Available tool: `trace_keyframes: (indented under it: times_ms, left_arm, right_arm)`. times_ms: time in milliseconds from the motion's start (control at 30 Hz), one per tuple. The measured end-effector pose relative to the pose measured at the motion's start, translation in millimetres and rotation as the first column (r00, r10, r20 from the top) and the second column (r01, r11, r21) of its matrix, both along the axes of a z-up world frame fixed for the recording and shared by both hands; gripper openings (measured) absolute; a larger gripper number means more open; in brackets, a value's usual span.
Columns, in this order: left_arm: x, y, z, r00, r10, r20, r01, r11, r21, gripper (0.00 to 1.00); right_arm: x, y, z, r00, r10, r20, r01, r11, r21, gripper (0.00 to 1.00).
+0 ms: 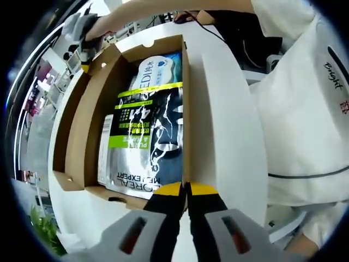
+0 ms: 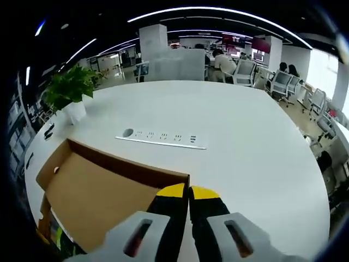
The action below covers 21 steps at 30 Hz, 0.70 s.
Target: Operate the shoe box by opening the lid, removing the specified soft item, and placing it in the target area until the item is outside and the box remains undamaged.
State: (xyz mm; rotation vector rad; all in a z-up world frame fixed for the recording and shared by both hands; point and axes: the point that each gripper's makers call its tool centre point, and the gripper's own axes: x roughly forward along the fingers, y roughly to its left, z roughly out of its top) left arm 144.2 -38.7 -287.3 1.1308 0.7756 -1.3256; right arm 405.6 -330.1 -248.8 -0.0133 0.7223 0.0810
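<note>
Open brown corrugated-cardboard shoe box (image 1: 87, 136) on a white table (image 1: 218, 142), lid swung back on its hinge. Inside, a soft silver, black and lime-green plastic pouch (image 1: 147, 142) printed with a lightning pattern and brand lettering (lettering upside down from this side), lying flat on the box floor and covering most of it. Long axis of pouch along the long axis of the box, running away from the left gripper (image 1: 185, 188) toward the far end wall. At that far end, a smaller white-and-blue packet (image 1: 158, 68), partly under the pouch's top edge. Left gripper at the near short wall of the box, yellow-tipped black jaws pressed together with almost no gap; cannot tell whether a thin edge of cardboard sits between them. Beyond the far corner of the box, a person's bare forearm and the grey body of the other gripper.

In the right gripper view, the plain brown inner face of the raised lid (image 2: 103, 191) just before the right gripper (image 2: 189, 191), jaws closed tip to tip at the lid's free edge; grip on the edge not clear. Farther off on the table, a long white power strip (image 2: 161, 139) and a potted green plant (image 2: 71, 90).
</note>
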Motion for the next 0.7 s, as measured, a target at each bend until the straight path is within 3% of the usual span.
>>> trace_keyframes:
  times_ms: [700]
  left_arm:
    - [0.1, -0.5, 0.0, 1.0, -0.001, -0.005, 0.001, 1.0, -0.005, 0.03]
  right_arm:
    - [-0.2, 1.2, 5.5, 0.999, 0.019, 0.029, -0.02, 1.0, 0.019, 0.02]
